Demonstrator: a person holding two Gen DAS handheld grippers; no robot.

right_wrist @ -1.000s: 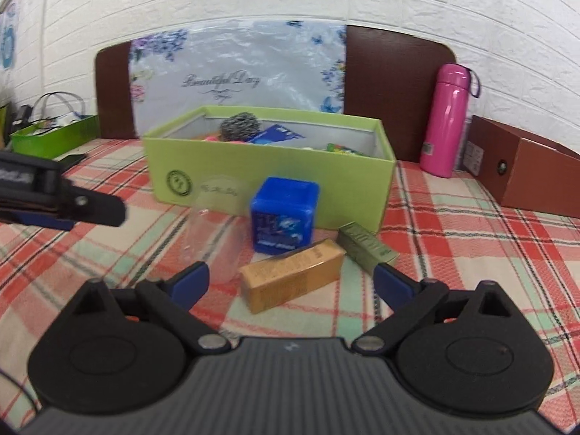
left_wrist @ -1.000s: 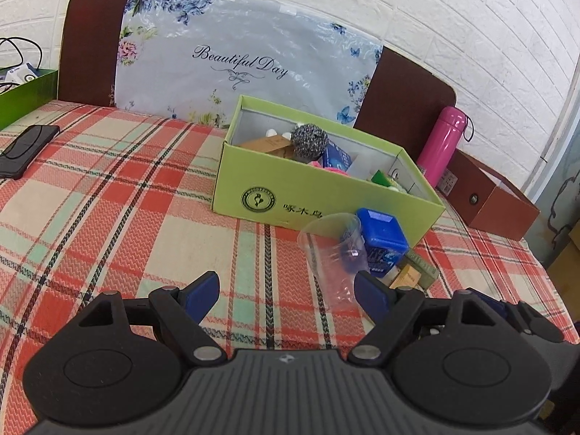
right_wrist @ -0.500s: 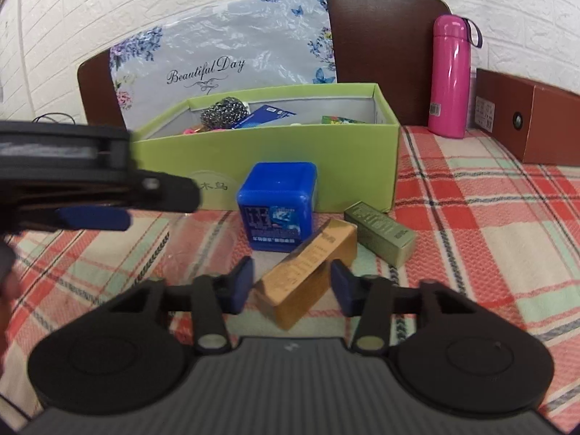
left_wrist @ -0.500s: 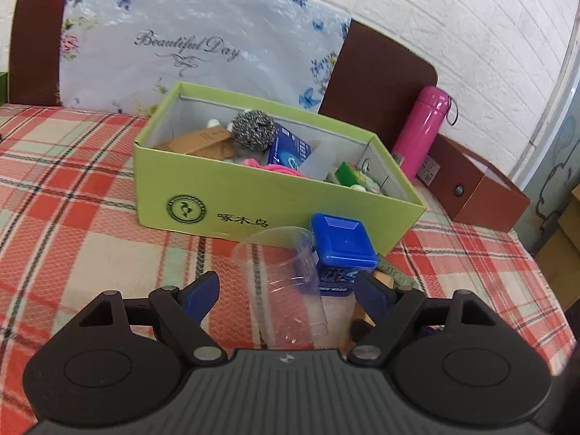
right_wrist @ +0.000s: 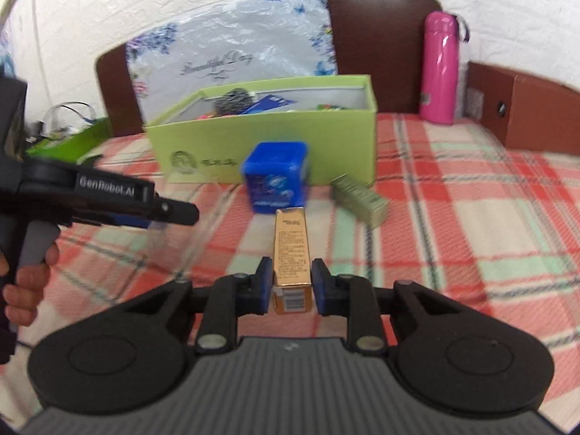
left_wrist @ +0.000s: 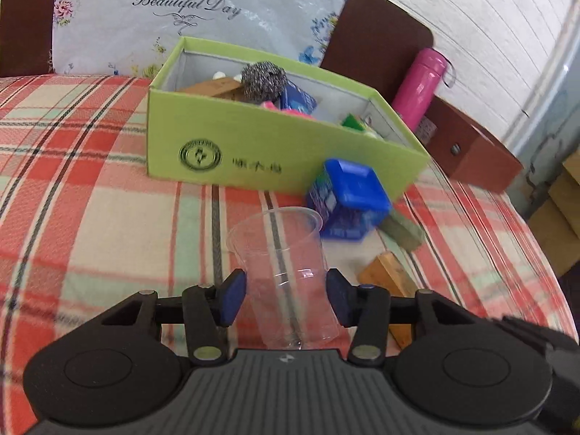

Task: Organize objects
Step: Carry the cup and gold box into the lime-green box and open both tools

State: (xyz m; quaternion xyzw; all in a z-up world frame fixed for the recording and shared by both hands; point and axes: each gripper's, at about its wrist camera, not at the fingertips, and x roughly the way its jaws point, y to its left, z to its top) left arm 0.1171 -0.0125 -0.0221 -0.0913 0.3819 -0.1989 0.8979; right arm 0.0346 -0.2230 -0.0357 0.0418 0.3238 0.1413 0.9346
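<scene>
Both jaws have just been closing: the left hand-held gripper is straddling a clear cup, the right hand-held gripper is pinching a gold box; the green box is part-filled, with items left outside.

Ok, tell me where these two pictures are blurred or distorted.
Left wrist view: fisheye bends the white brick wall; the blue box is motion-smeared, the clear cup fairly sharp. Right wrist view: the green box and plaid cloth smear; the gold box stays crisp.
</scene>
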